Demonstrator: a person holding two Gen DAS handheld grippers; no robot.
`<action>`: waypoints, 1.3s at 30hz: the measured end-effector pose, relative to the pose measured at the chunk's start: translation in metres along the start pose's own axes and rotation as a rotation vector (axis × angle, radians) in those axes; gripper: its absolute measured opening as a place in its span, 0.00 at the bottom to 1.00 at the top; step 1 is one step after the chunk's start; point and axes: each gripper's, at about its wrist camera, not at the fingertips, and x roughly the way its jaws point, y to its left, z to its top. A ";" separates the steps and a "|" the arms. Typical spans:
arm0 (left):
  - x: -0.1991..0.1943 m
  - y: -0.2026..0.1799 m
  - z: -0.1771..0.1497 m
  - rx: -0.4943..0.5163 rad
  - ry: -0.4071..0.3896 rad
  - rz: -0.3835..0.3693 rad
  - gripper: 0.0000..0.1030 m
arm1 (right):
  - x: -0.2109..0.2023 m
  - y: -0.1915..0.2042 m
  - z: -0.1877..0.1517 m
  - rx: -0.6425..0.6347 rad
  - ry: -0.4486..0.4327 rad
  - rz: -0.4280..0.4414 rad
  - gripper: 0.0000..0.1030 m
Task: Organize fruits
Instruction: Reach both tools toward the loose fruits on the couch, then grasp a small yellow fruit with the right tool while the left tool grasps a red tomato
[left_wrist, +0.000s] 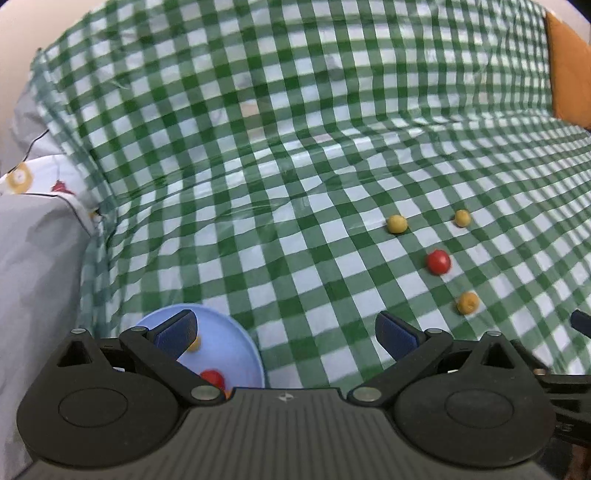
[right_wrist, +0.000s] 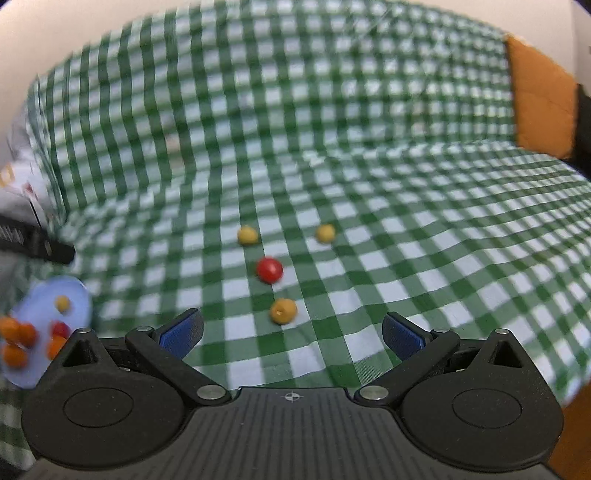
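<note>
A green checked cloth (left_wrist: 295, 184) covers the surface beside what looks like an orange cushion (left_wrist: 569, 81).

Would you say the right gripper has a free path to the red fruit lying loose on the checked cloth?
Probably yes: the right gripper is open and empty, and the red fruit lies ahead; only the nearest yellow fruit sits between.

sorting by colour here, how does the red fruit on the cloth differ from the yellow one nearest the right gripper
The red fruit is red and smooth; the nearest yellow fruit is orange-yellow with a dark dimple. The red one lies farther from the right gripper. Both are small, round, and loose on the checked cloth.
</note>
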 end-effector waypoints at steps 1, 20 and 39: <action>0.010 -0.003 0.003 0.001 0.006 0.004 1.00 | 0.020 -0.002 -0.001 -0.014 0.020 0.004 0.99; 0.110 -0.055 0.028 -0.023 0.043 -0.084 1.00 | 0.124 -0.014 -0.016 -0.188 -0.006 -0.010 0.29; 0.168 -0.143 0.058 0.006 0.139 -0.270 0.32 | 0.135 -0.093 -0.002 0.122 -0.024 -0.313 0.29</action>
